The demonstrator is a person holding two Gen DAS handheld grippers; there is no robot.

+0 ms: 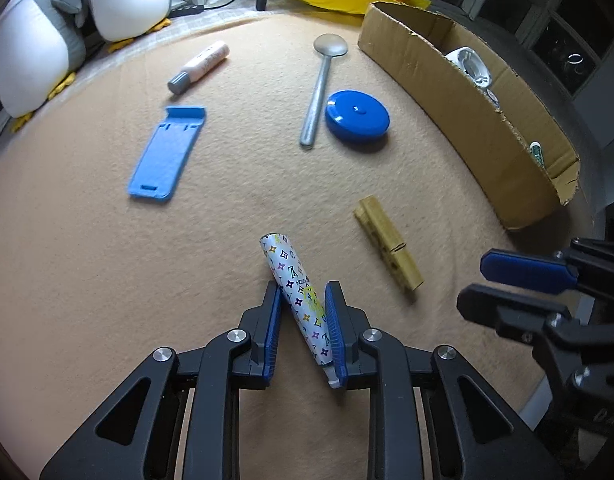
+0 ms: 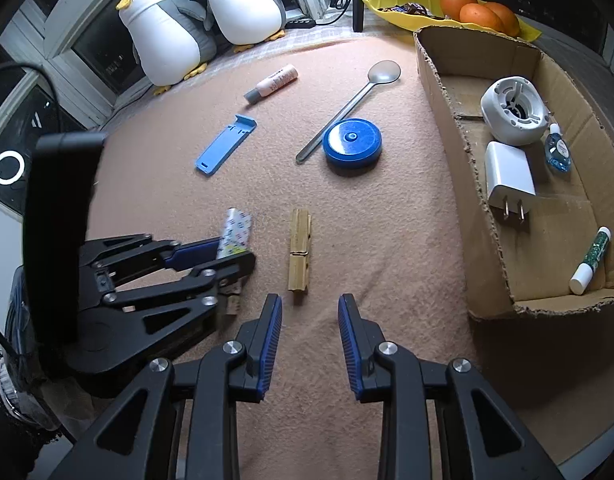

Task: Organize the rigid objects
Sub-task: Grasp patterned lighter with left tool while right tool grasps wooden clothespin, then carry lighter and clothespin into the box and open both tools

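We see the left gripper [image 1: 303, 300] clamped on a white tube [image 1: 299, 300] printed with coloured monograms, low over the peach felt worktop [image 1: 87, 260], while the right gripper [image 2: 310, 312] hangs unclenched near a wooden clothespin [image 2: 299, 254].

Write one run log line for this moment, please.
left tongs: shut on patterned tube | right tongs: open, empty | clothespin: on blanket | box: partly filled

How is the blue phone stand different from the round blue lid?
The stand is long, flat and light blue, with a raised lip at one end; the lid is round, thicker and darker blue, with a small dimple in the middle. The stand lies alone on the blanket, while the lid sits right beside the spoon handle. Both are blue plastic, lying flat, and not yet in the box.
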